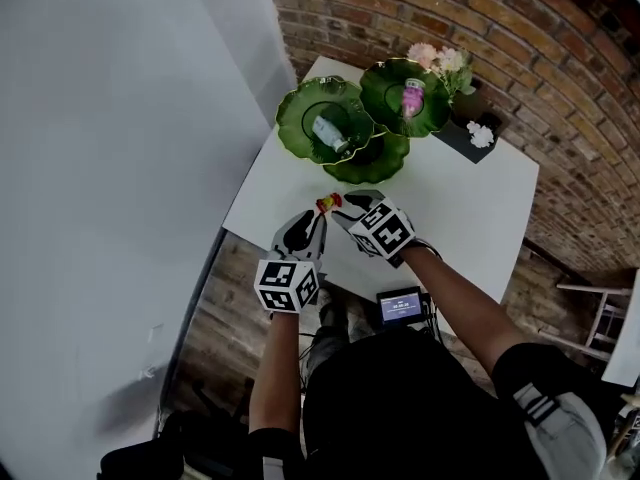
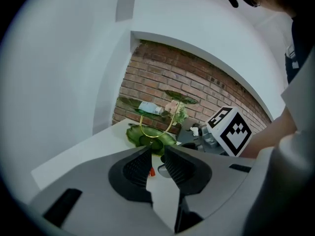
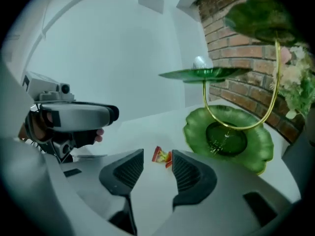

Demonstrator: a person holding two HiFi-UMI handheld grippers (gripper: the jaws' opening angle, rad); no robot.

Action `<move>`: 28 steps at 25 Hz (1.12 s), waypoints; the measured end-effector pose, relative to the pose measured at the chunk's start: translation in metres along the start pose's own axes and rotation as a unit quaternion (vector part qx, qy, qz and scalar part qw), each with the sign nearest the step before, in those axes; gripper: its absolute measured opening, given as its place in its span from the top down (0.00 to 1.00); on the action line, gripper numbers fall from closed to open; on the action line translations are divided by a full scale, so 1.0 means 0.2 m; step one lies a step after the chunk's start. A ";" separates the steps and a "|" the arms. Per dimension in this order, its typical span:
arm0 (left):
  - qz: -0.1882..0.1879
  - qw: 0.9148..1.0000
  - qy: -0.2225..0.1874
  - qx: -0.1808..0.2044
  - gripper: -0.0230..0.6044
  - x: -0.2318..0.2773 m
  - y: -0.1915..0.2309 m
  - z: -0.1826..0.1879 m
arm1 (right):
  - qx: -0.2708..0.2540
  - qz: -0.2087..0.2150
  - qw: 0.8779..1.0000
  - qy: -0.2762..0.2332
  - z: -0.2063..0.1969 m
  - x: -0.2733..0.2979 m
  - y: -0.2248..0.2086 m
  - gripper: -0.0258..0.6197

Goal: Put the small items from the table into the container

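Note:
A small candy in a red and yellow wrapper (image 1: pixel 327 203) lies on the white table (image 1: pixel 470 208) near its front edge. My right gripper (image 3: pixel 156 163) is open, tilted down at the table, and the candy (image 3: pixel 162 156) lies just past its fingertips, in the gap, untouched. My left gripper (image 2: pixel 156 163) stands beside it with a narrow gap between its pads and nothing in them; a bit of the candy (image 2: pixel 152 171) shows beyond. In the head view both grippers, left (image 1: pixel 316 215) and right (image 1: pixel 346 206), meet at the candy. The green leaf-shaped tiered stand (image 1: pixel 368 160) stands behind it.
The stand's left dish (image 1: pixel 322 118) holds a pale bottle-like item, its right dish (image 1: pixel 403 96) a pink one. Flowers (image 1: pixel 445 63) and a black tray (image 1: pixel 470 136) stand by the brick wall. A white wall runs along the left.

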State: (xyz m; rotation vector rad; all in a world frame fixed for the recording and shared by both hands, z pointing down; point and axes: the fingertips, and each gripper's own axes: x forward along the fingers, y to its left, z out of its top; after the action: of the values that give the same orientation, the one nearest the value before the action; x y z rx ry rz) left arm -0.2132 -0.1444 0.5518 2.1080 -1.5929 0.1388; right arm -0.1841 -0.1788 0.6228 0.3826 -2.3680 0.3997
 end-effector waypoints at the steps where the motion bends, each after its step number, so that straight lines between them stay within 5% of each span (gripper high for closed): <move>1: 0.000 1.000 0.004 -0.003 0.84 0.00 0.01 -0.02 | -0.001 -0.001 1.000 0.010 -0.03 0.04 -0.01 0.69; 11: 0.000 0.999 0.042 -0.023 0.82 -0.03 0.06 -0.21 | 0.021 -0.039 0.998 0.038 -0.11 0.29 -0.10 0.67; 15: -0.002 0.998 0.054 -0.020 0.82 -0.05 0.07 -0.26 | 0.012 -0.053 0.998 0.036 -0.10 0.31 -0.11 0.79; 28: -0.011 0.999 0.040 0.013 0.82 -0.08 -0.02 -0.16 | 0.026 -0.051 0.998 -0.005 -0.01 0.07 -0.07 0.85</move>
State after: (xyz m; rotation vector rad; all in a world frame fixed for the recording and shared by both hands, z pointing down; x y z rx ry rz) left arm -0.2071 -0.1157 0.5733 2.1110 -1.5297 0.2355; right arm -0.1873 -0.1937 0.6356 0.5295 -2.3399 0.4130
